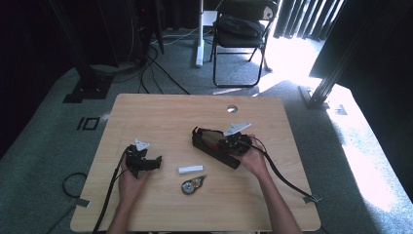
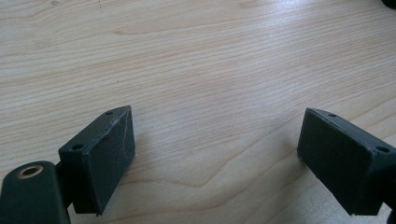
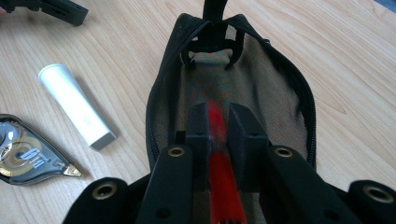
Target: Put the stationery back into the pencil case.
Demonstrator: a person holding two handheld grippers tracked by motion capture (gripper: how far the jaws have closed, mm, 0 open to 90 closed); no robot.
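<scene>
With 1 red pen (image 3: 219, 140) clamped in the right gripper (image 3: 218, 122) over the open black pouch (image 3: 280, 88), 2 items beside the pouch, white tube (image 3: 77, 106) and correction tape (image 3: 28, 156), seem left, while the left gripper (image 2: 215, 154) hangs apart, empty.

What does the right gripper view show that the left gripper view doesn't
Right gripper view: its jaws are shut on a red object held over the open black pouch, with a white tube and a correction tape dispenser lying beside it. Left gripper view: the left gripper with jaws open, nothing between them. Both share the wooden table.
</scene>
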